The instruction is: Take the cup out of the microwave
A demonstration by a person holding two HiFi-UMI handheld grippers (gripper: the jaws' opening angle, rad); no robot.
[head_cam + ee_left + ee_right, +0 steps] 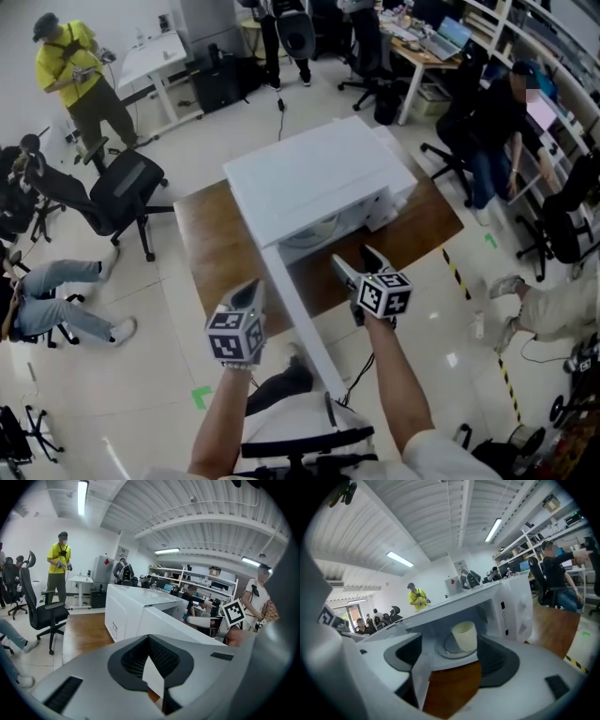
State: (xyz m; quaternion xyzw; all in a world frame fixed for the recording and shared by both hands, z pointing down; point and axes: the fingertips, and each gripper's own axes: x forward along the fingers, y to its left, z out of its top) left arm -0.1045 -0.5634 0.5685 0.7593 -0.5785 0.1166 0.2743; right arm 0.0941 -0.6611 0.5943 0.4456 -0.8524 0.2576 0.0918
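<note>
A white microwave (309, 183) stands on a brown table (216, 244), its door (295, 319) swung open towards me. In the right gripper view a cream cup (464, 635) stands upright on the glass turntable (446, 651) inside the cavity. My right gripper (358, 262) is in front of the opening, right of the door, short of the cup. Its jaws (450, 645) are open with nothing between them. My left gripper (251, 292) is on the door's left side, tips together and empty (149, 639). The left gripper view shows the microwave's outer side (124, 613).
A black office chair (127, 192) stands left of the table. A person in yellow (75, 75) stands at the far left, another sits low at the left (47, 300), and one sits at a desk on the right (497, 122). Yellow-black tape (455, 272) marks the floor.
</note>
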